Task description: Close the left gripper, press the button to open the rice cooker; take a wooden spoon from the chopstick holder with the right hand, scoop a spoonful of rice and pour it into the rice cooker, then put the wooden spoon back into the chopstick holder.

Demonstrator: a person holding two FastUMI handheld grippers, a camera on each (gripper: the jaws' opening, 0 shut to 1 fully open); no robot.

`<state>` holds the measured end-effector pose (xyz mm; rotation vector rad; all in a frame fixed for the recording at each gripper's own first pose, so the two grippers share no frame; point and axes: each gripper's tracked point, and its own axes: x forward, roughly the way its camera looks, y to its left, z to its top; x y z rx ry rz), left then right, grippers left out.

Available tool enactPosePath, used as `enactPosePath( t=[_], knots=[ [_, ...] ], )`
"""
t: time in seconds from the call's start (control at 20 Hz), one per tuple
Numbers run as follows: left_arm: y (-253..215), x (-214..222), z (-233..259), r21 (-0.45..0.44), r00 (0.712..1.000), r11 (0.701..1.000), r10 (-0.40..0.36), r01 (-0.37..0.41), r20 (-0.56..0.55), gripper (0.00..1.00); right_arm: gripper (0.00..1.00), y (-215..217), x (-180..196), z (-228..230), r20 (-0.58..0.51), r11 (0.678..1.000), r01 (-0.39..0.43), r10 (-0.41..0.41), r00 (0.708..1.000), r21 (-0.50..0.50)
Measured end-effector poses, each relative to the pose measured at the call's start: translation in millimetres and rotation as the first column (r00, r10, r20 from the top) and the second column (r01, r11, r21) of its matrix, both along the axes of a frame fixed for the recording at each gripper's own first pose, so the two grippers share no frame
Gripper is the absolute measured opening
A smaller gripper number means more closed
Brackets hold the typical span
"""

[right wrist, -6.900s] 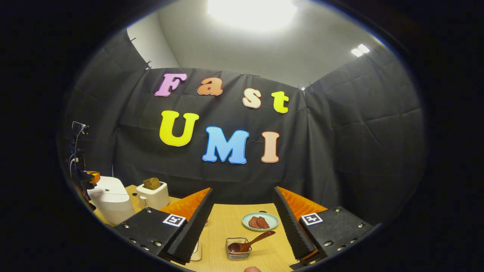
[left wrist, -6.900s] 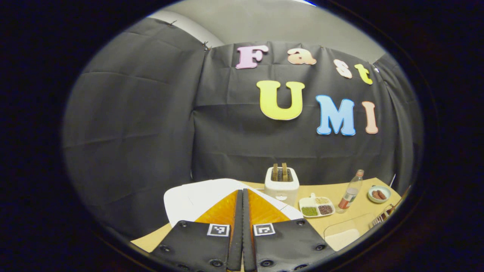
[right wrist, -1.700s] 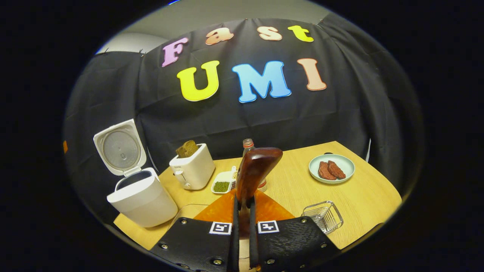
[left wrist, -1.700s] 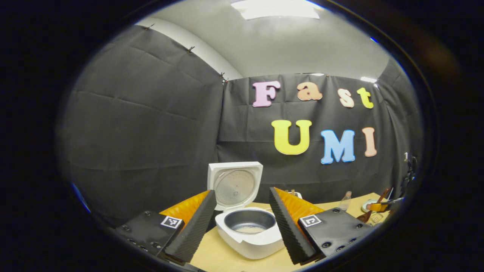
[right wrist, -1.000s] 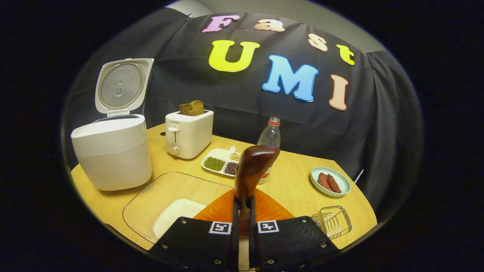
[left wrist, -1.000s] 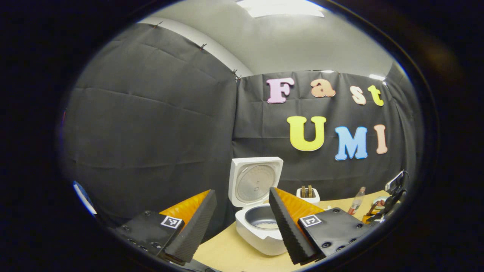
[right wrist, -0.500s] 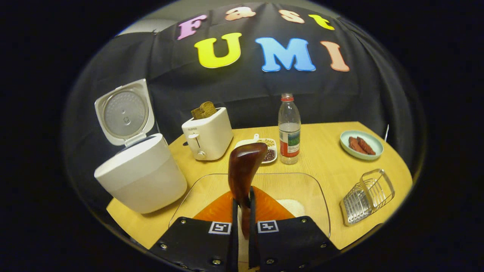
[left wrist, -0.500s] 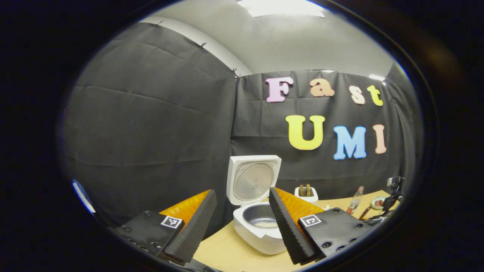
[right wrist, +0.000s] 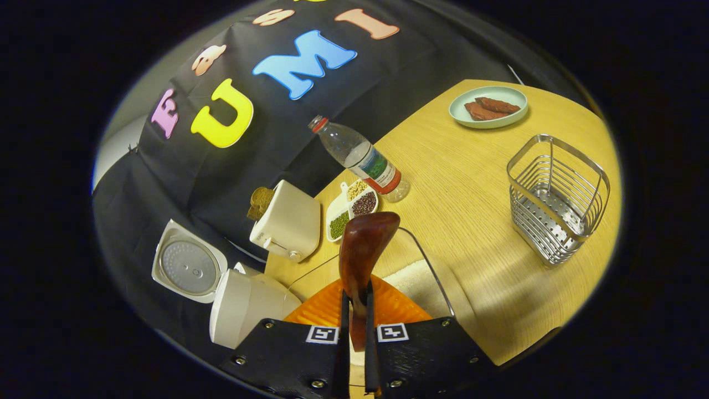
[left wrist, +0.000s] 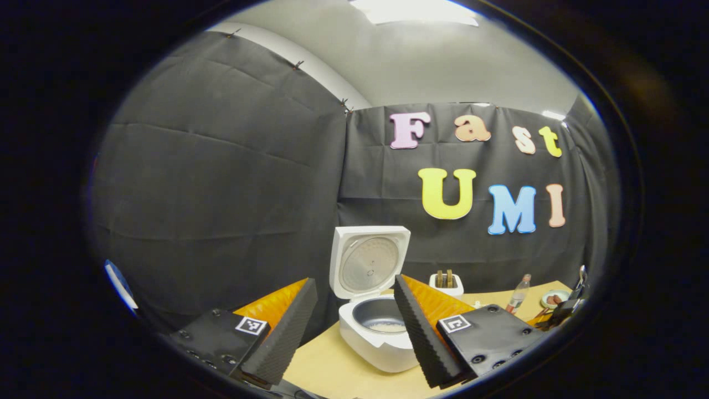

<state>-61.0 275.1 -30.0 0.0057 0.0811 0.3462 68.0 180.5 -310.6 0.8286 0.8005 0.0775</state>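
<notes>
- In the right gripper view the right gripper (right wrist: 355,310), at the bottom centre, is clamped on the handle of the wooden spoon (right wrist: 363,252); the spoon's bowl rises above the fingers at mid-frame.
- Just behind the spoon lies a clear tray (right wrist: 429,277) with a patch of white rice (right wrist: 407,282) in it.
- The cooker (right wrist: 243,302) is at the lower left of that view, tilted by the camera's roll, its lid (right wrist: 188,269) swung open.
- Above it, left of centre, stands a toaster (right wrist: 288,221) with bread in its slot; beside that a divided dish (right wrist: 349,210) of beans and a bottle (right wrist: 363,160).
- The wire holder (right wrist: 556,199) is at the right, holding nothing; a plate (right wrist: 487,108) with brown pieces sits at the upper right.
- All rest on a wooden table (right wrist: 471,194).
- In the left gripper view the left gripper (left wrist: 354,327), at the bottom, has its fingers spread wide apart, gripping nothing.
- Between those fingers, low in the frame, the cooker (left wrist: 374,343) stands open, lid (left wrist: 368,263) upright, a little rice in the pot.
</notes>
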Motion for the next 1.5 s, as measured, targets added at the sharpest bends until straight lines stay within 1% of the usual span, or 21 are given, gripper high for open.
enactPosePath(
  t=[0.05,0.3,0.35,0.4,0.45,0.5,0.6,0.7,0.8,0.85,0.9,1.1,1.3,1.35,1.4,1.45,1.5],
  knots=[
    [-2.4,1.2,0.1,0.001,1.000,1.000,-0.002,0.002,0.000,0.97,0.11,-2.7,2.4,4.5,0.002,1.000,0.011,-0.011,1.000,0.023],
    [-12.5,0.4,4.2,0.004,1.000,1.000,-0.015,0.015,0.010,0.97,0.11,-11.3,10.3,27.3,0.002,0.987,0.066,-0.068,0.998,0.148],
    [-12.4,0.0,4.6,0.006,1.000,1.000,-0.014,0.014,0.011,0.97,0.11,-12.0,12.6,33.1,0.001,0.981,0.078,-0.080,0.997,0.178],
    [-12.9,-0.2,6.4,0.005,1.000,1.000,-0.015,0.015,0.015,0.94,0.11,-12.9,13.6,38.4,0.001,0.975,0.088,-0.090,0.996,0.206],
    [-12.6,-1.2,6.8,0.002,1.000,1.000,-0.013,0.013,0.019,0.97,0.11,-12.4,15.7,43.7,0.001,0.968,0.095,-0.098,0.995,0.231],
    [-11.4,-3.2,8.5,-0.001,1.000,1.000,-0.010,0.010,0.023,0.97,0.11,-11.1,17.8,49.2,0.001,0.963,0.099,-0.103,0.995,0.252],
    [-8.5,-7.7,7.4,-0.007,1.000,1.000,-0.002,0.002,0.026,0.97,0.11,0.8,18.9,59.5,-0.001,0.947,0.097,-0.102,0.995,0.305],
    [-5.3,-12.1,5.0,-0.012,1.000,1.000,0.008,-0.007,0.024,0.97,0.11,15.0,23.4,74.4,-0.003,0.924,0.091,-0.096,0.995,0.372],
    [-0.8,-17.6,2.3,-0.019,1.000,1.000,0.020,-0.019,0.021,0.96,0.11,31.9,28.1,91.8,-0.001,0.902,0.076,-0.084,0.996,0.425],
    [2.0,-21.8,0.6,-0.023,0.999,0.999,0.026,-0.026,0.020,0.94,0.11,38.4,29.6,99.2,0.006,0.897,0.066,-0.076,0.997,0.438],
    [6.0,-26.0,0.0,-0.023,0.999,0.999,0.034,-0.034,0.020,0.97,0.11,46.2,31.3,107.0,0.017,0.894,0.050,-0.064,0.998,0.444],
    [21.4,-40.6,-2.3,-0.028,0.997,0.997,0.072,-0.071,0.015,0.97,0.11,78.7,36.8,128.4,0.054,0.890,-0.009,-0.017,0.998,0.455],
    [38.1,-56.4,-7.0,-0.045,0.993,0.992,0.115,-0.115,0.009,0.97,0.11,114.5,40.1,139.5,0.072,0.880,-0.068,0.038,0.997,0.470],
    [41.5,-60.9,-10.0,-0.053,0.992,0.991,0.124,-0.124,0.005,0.94,0.11,123.9,39.4,142.1,0.077,0.878,-0.083,0.053,0.996,0.471],
    [44.7,-65.2,-11.3,-0.057,0.991,0.989,0.134,-0.134,0.004,0.99,0.11,133.1,39.8,143.7,0.078,0.877,-0.095,0.066,0.995,0.471],
    [46.8,-68.9,-12.7,-0.058,0.990,0.988,0.141,-0.141,0.001,0.97,0.11,143.7,41.0,146.8,0.083,0.875,-0.108,0.078,0.993,0.472],
    [49.8,-71.7,-14.5,-0.056,0.989,0.987,0.149,-0.149,0.000,0.97,0.11,154.6,43.0,148.3,0.088,0.874,-0.121,0.090,0.992,0.470]
  ],
)
